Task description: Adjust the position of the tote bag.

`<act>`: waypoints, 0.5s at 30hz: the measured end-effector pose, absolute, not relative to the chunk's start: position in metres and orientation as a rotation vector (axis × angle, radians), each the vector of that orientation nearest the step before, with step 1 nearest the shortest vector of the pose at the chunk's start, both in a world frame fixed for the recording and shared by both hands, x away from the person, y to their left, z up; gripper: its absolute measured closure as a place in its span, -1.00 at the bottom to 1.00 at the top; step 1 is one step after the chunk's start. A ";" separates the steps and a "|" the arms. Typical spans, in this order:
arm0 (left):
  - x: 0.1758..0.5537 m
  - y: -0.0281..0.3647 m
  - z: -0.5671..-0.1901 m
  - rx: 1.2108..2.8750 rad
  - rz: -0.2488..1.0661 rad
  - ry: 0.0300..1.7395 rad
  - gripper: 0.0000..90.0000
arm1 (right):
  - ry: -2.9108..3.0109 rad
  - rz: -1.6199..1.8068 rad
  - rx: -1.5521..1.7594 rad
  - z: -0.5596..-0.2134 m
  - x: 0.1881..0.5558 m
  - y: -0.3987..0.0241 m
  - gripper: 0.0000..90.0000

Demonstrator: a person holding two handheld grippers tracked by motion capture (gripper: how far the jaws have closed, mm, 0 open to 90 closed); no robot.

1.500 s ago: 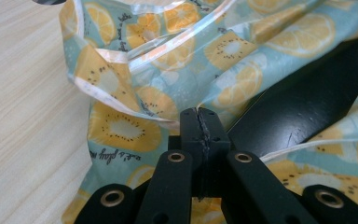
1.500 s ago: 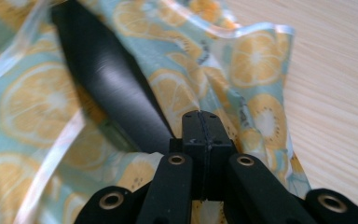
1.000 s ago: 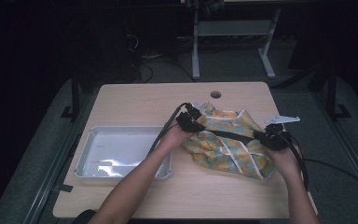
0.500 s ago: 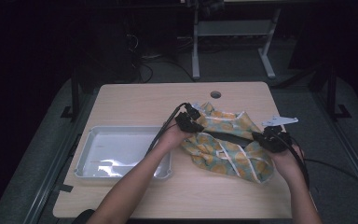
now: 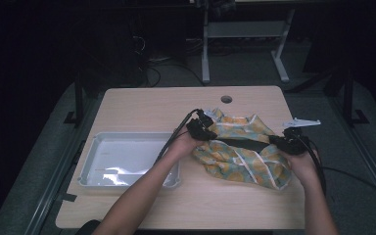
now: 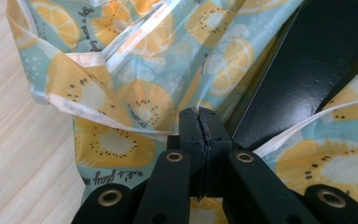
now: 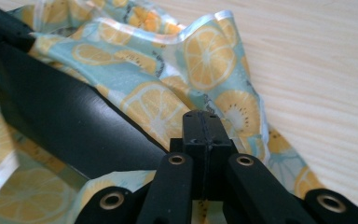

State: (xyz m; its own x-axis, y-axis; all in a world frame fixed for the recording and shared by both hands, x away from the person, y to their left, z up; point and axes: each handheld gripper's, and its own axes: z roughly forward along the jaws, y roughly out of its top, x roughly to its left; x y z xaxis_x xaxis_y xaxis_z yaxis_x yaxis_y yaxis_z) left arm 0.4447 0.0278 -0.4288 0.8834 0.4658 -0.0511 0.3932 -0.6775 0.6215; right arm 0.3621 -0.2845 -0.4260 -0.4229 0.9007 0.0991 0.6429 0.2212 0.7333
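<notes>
A crumpled bag (image 5: 240, 156) printed with orange slices on pale blue lies right of the table's middle. A black strap (image 5: 245, 143) stretches across it between my two grippers. The left gripper (image 5: 201, 128) is at the bag's upper left corner, and in the left gripper view its jaws (image 6: 200, 126) are pinched shut on a fold of the printed bag (image 6: 135, 93), beside the strap (image 6: 307, 70). My right gripper (image 5: 281, 142) sits at the bag's right side. Its jaws (image 7: 206, 128) are closed on the bag's fabric (image 7: 158, 107), next to the strap (image 7: 65, 116).
A shallow white tray (image 5: 127, 161) with nothing in it sits on the left of the wooden table (image 5: 152, 107). A round cable hole (image 5: 226, 99) is near the far edge. Cables trail from both grippers; the right one hangs off the table's right edge.
The right gripper has shifted slightly left with the bag's edge, and the fabric has bunched a little. The left gripper has stayed put.
</notes>
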 end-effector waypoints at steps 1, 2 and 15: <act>0.445 0.029 -0.428 2.410 0.153 0.606 0.99 | 2.171 1.034 1.434 -0.425 0.361 -0.284 1.00; 0.445 0.031 -0.428 2.406 0.154 0.613 0.99 | 2.194 1.032 1.431 -0.424 0.360 -0.283 1.00; 0.452 0.048 -0.428 2.437 0.169 0.632 0.99 | 2.471 0.994 1.249 -0.414 0.334 -0.242 1.00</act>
